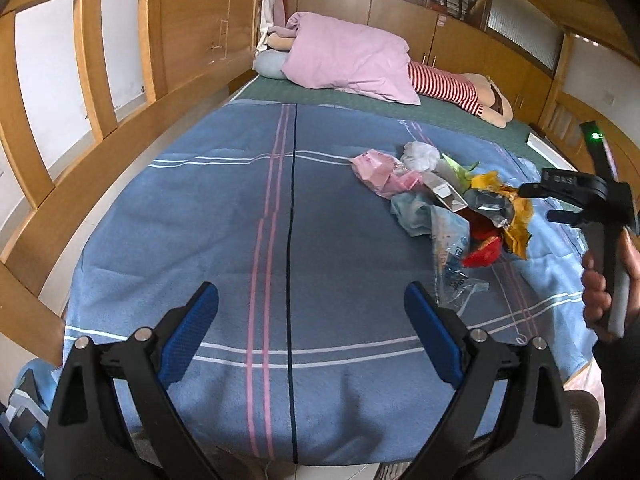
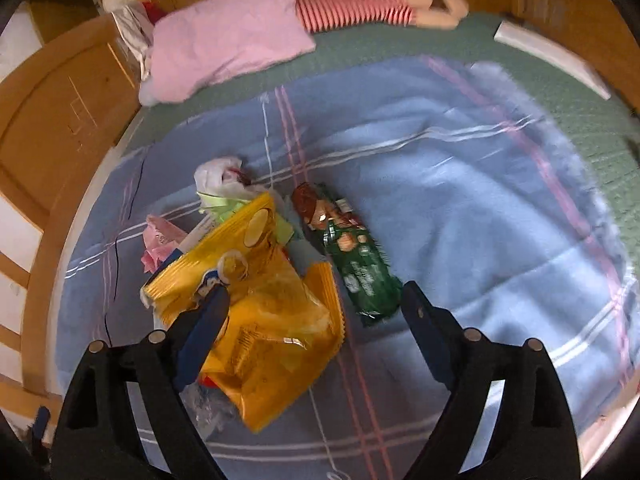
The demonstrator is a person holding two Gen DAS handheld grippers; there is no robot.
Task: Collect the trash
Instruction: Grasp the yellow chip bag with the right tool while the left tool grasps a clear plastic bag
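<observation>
A pile of trash lies on the blue blanket (image 1: 224,240): a pink wrapper (image 1: 376,172), a white crumpled bag (image 1: 420,154), a clear plastic bag (image 1: 452,256), a red wrapper (image 1: 482,254) and a yellow wrapper (image 1: 518,220). My left gripper (image 1: 312,296) hangs open over bare blanket, left of the pile. A hand (image 1: 600,284) holds my right gripper (image 1: 534,204) at the pile's right side. In the right wrist view, my right gripper (image 2: 316,296) stands open over a yellow chip bag (image 2: 272,312), which lies between its fingers. A green packet (image 2: 360,268) lies beside it.
A pink pillow (image 1: 344,56) and a striped doll (image 1: 448,86) lie at the far end on a green sheet (image 2: 520,44). Wooden bed rails (image 1: 92,80) run along the left side. A white box (image 2: 552,56) sits at the right edge.
</observation>
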